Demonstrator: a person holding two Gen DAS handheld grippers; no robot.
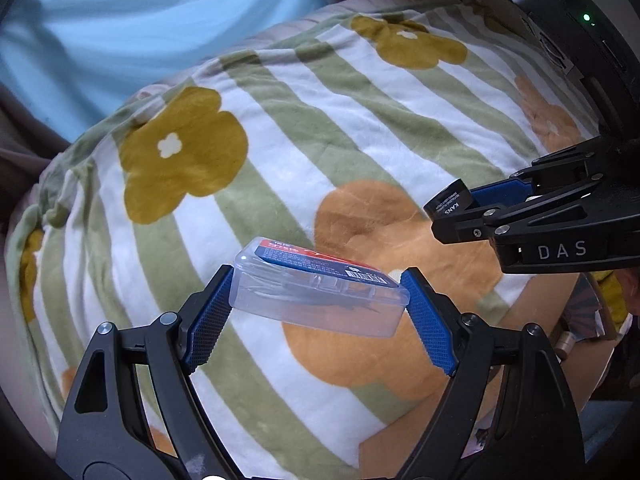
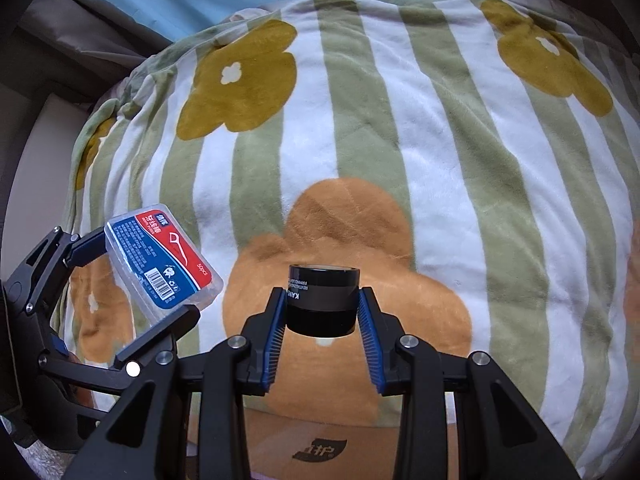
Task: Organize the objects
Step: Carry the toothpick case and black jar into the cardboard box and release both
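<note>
A clear plastic floss-pick box point(image 1: 320, 292) with a red and blue label hangs in the air, my left gripper point(image 1: 316, 312) shut on its two ends. The right wrist view shows that box point(image 2: 162, 260) at the left, held in the left gripper point(image 2: 132, 276). A small black cosmetic jar point(image 2: 322, 300) with white lettering sits between the blue pads of my right gripper point(image 2: 322, 320), which is shut on its sides. In the left wrist view the jar point(image 1: 450, 200) shows at the right, in the right gripper point(image 1: 460, 216). Both objects are lifted clear of the blanket.
Below lies a plush blanket point(image 1: 280, 128) with green and white stripes and yellow and orange flowers, draped over a rounded mound. A light blue sheet point(image 1: 140, 20) lies behind it. A brown cardboard box point(image 2: 320, 448) edge shows at the near side.
</note>
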